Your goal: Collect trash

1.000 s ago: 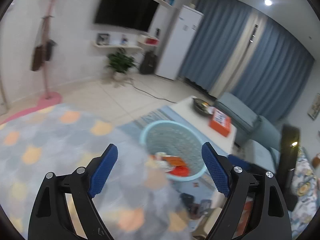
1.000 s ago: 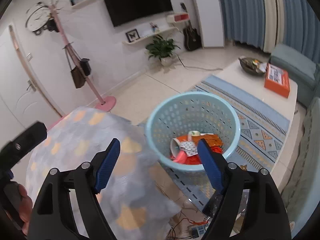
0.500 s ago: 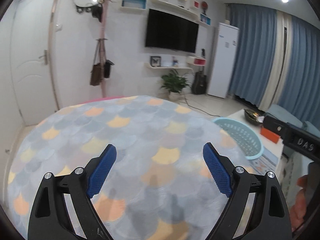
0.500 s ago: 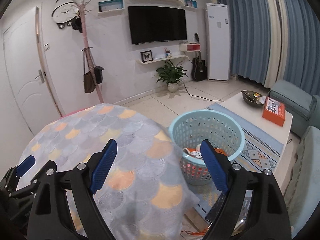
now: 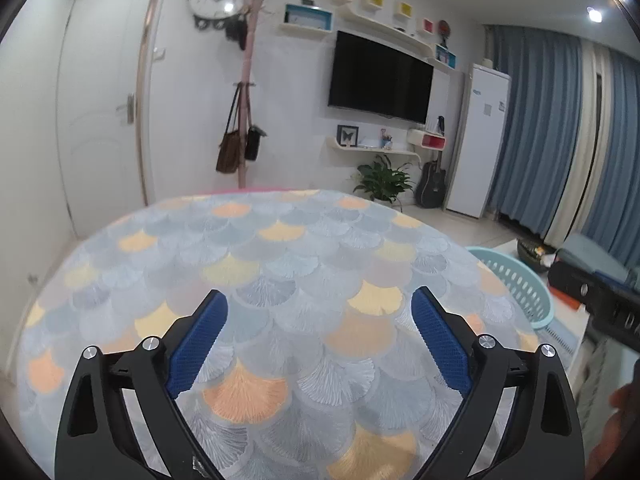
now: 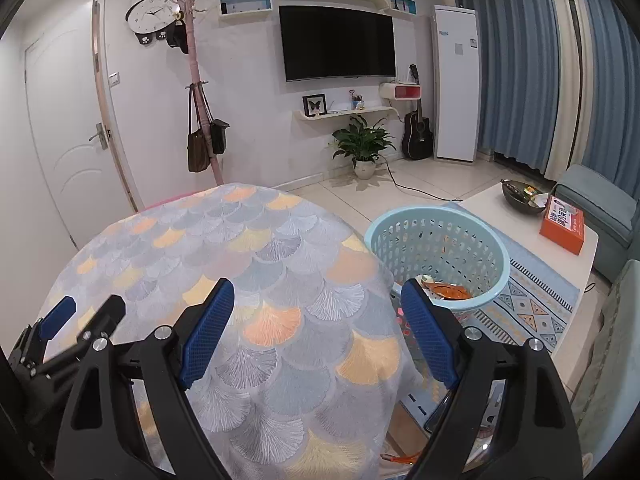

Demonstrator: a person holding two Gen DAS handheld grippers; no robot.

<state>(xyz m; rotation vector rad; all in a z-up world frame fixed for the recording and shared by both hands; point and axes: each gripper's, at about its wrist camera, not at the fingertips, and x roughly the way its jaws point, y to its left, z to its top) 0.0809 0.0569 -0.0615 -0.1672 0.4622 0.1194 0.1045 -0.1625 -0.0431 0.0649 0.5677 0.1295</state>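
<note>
The round table [image 5: 280, 240] with a scale-patterned cloth fills the foreground in both views, and I see no trash on it. My left gripper [image 5: 318, 294] hovers over it with its jaws opening and nothing between them. My right gripper [image 6: 317, 285] is open over the table's [image 6: 260, 248] right edge, also with nothing in it. A light blue basket [image 6: 440, 248] stands on the floor just right of the table, with orange and white wrappers [image 6: 444, 290] at its bottom. In the left wrist view the basket [image 5: 516, 280] peeks out behind the table edge.
Right of the basket a white coffee table [image 6: 500, 208] carries an orange box [image 6: 564, 226] and a dark bowl [image 6: 520, 194], over a patterned rug [image 6: 532, 308]. A grey-blue sofa [image 6: 600, 208] stands beyond. A potted plant [image 6: 362, 144] and coat stand [image 6: 196, 80] are by the wall.
Both views have swung left from over the basket to above the table. The basket now lies at the right of each view. The left jaws stand a little wider.
</note>
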